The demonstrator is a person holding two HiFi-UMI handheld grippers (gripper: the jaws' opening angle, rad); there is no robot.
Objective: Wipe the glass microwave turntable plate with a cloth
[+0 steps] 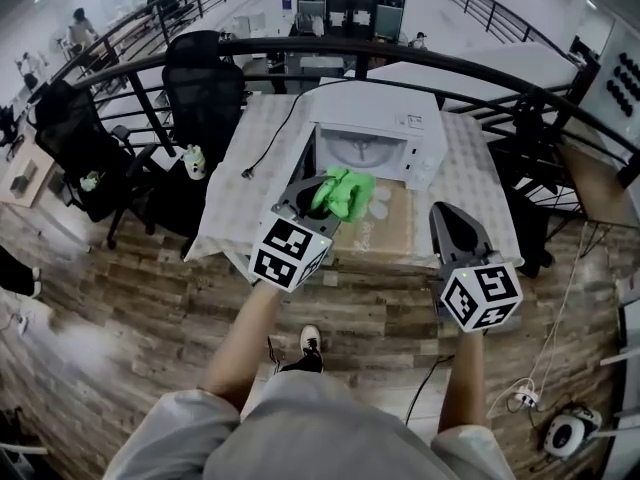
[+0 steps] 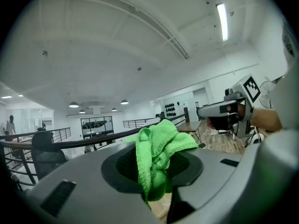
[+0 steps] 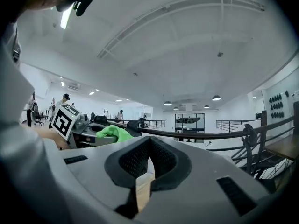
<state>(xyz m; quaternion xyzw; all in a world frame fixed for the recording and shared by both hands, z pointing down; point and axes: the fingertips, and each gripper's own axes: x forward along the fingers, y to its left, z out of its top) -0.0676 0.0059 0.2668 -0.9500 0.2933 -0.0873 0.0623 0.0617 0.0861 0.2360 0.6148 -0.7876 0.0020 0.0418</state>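
While jaws of left gripper [image 2: 156, 174] clamp bunched bright-green cloth [image 2: 158, 146], folds sticking forward toward microwave [image 1: 372, 120], right gripper [image 3: 139, 171] jaws sit pressed together, nothing between.

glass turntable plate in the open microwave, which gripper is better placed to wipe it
Left. The left gripper is shut on the green cloth and sits in front of the open microwave, where the glass turntable plate lies. The right gripper is shut, empty and off to the side.
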